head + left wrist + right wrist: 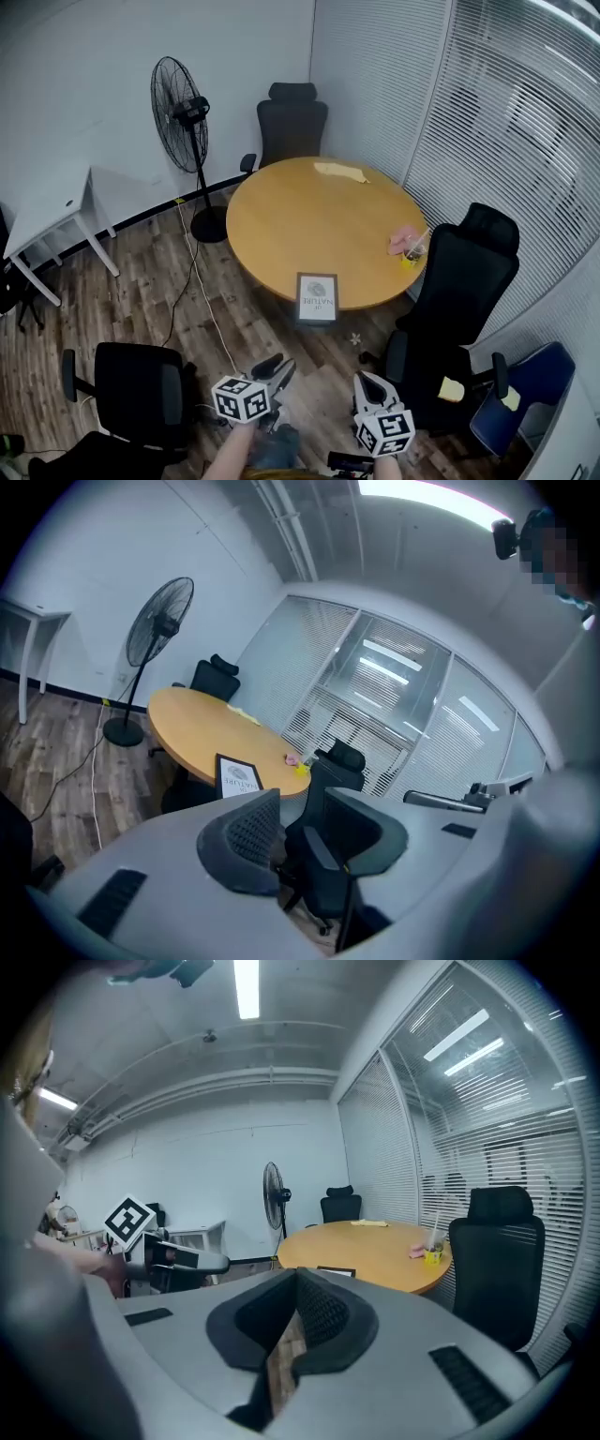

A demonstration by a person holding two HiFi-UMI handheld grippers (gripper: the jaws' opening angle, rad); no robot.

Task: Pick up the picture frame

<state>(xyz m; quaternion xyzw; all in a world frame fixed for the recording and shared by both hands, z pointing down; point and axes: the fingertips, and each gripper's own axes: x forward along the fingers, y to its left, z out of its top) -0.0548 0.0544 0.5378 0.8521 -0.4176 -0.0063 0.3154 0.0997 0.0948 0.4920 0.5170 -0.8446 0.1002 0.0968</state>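
While the picture frame (317, 298) is sitting at the counter's (281, 216) edge, left gripper (278, 367) fingers are gaping empty and right gripper (367, 382) fingers are pressing together.

Picture frame (317, 298), lying at the near edge of the round table (281, 216): a white print with a round emblem and, beneath it, a word that appears to read "NATURE"; the smaller line just above that word is too small to make out. Left gripper (278, 365) and right gripper (366, 380): each cube carries square black-and-white coded markers, without letters or numerals.
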